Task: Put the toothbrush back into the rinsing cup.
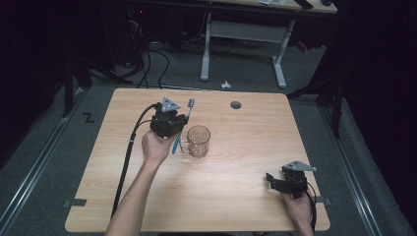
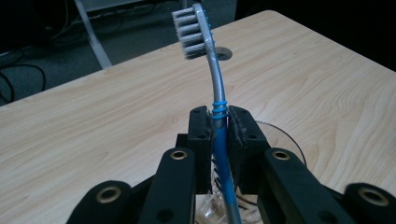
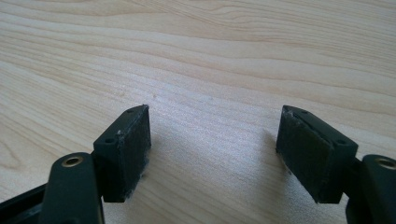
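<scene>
Toothbrush (image 2: pixel 216 79), blue handle, grey bristled head: clamped at mid-handle between the pads of the left gripper (image 2: pixel 218 123), jaws closed tight on it. Head is seen projecting beyond the jaw tips; lower handle is angled down beside the glass mug (image 1: pixel 198 141), which stands just right of the gripper on the wooden table (image 1: pixel 236 196). Right gripper (image 3: pixel 212 140) is held well apart, low over bare tabletop, jaws spread wide, nothing gripped.

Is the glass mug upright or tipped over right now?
Upright. In the high view the glass mug stands on the table with its round mouth facing up, beside the left gripper, which holds the toothbrush.
</scene>
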